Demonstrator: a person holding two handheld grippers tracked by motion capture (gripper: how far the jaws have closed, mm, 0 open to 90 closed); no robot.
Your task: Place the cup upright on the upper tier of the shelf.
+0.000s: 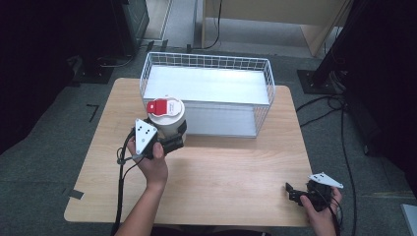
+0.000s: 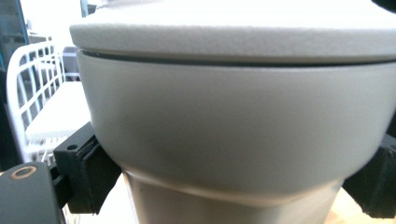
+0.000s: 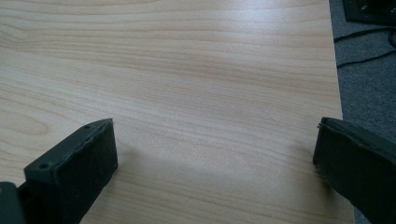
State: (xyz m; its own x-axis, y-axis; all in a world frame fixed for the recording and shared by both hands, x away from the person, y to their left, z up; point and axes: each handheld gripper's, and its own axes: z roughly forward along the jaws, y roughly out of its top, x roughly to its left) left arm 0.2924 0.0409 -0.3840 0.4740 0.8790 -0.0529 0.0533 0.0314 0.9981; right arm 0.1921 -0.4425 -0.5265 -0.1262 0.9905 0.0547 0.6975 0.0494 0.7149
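A white tub with a red and white lid point(image 1: 166, 116) is held just in front of the wire basket point(image 1: 206, 61). My left gripper point(image 1: 169, 142) is shut on the tub's lower body. In the left gripper view the tub point(image 2: 233, 121) sits wide between the black pads point(image 2: 88, 172), its lid rim across the top. My right gripper point(image 1: 295, 192) rests at the table's front right corner, open. Its two jaws stand wide apart over bare wood in the right gripper view, where the gripper point(image 3: 215, 158) holds nothing.
The white wire basket stands at the back middle of the wooden table point(image 1: 221, 172), with a white floor inside. Cables point(image 1: 344, 147) trail on the grey carpet to the right. The table's right edge point(image 3: 334, 70) lies close to my right gripper.
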